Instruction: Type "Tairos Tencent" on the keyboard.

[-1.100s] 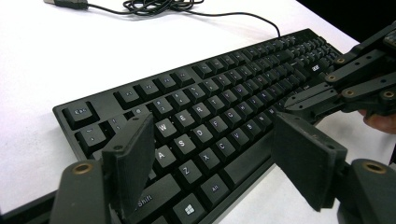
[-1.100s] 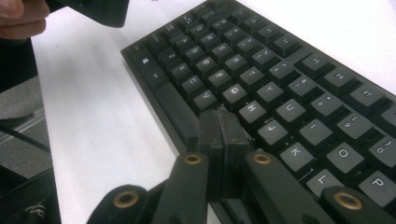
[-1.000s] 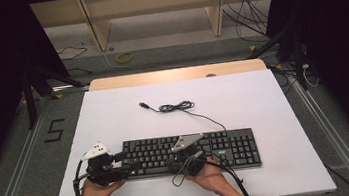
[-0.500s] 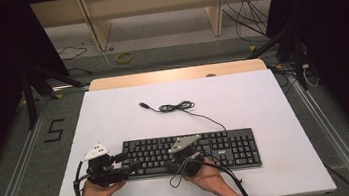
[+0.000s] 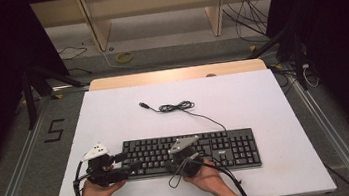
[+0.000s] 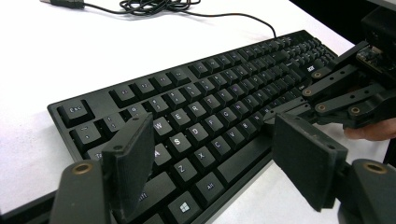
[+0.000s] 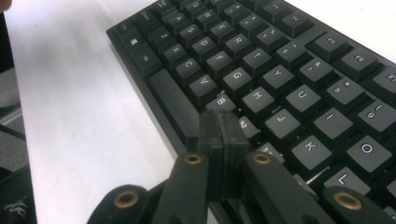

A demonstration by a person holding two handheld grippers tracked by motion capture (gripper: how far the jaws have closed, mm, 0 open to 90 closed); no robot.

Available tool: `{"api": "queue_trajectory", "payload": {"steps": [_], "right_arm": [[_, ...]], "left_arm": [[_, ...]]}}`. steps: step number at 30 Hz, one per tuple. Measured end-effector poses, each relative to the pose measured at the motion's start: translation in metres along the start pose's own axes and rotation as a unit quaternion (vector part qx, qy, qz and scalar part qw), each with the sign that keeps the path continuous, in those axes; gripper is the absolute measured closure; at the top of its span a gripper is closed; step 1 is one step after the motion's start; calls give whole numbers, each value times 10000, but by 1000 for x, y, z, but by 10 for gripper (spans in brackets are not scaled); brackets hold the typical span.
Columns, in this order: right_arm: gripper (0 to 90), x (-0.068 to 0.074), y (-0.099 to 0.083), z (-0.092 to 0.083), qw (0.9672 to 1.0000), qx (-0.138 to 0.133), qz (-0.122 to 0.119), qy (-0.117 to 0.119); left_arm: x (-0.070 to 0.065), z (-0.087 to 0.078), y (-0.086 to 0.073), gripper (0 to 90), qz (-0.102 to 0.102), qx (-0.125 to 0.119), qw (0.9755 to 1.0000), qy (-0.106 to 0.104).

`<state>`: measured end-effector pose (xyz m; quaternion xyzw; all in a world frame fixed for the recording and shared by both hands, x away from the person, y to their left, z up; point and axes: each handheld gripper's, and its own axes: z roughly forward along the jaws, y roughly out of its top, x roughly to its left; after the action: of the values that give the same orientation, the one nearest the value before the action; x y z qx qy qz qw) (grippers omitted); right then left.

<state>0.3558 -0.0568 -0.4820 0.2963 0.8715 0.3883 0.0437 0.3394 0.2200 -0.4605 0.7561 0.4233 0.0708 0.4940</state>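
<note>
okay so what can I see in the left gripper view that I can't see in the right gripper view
Left gripper view alone: the left gripper with jaws wide apart over the keyboard's near left corner, the Esc key, the coiled cable and its USB plug, and the right gripper farther off. Right gripper view alone: the right gripper's pads pressed together with nothing between, tips over the B and N keys. Both share the black keyboard on the white table.

Matt black plastic keyboard (image 5: 192,152), smooth white table (image 5: 114,115), wooden far edge, matt black claw pads (image 6: 128,163)
</note>
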Motion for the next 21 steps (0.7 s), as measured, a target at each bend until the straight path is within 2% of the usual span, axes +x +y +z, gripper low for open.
{"api": "queue_trajectory", "payload": {"steps": [4,9,15,21], "right_arm": [[870,-2,1,-4,9997,-144,137,131],[813,-5,3,-10,9990,-348,234,170],[681,-9,6,-15,9979,-480,324,275],[537,-14,9,-19,9971,-591,394,280]], "left_arm": [[1,0,0,298,-5,-2,10000,8],[1,0,0,297,-4,-2,10000,16],[1,0,0,297,8,33,10000,60],[2,1,0,297,-22,71,9999,90]]}}
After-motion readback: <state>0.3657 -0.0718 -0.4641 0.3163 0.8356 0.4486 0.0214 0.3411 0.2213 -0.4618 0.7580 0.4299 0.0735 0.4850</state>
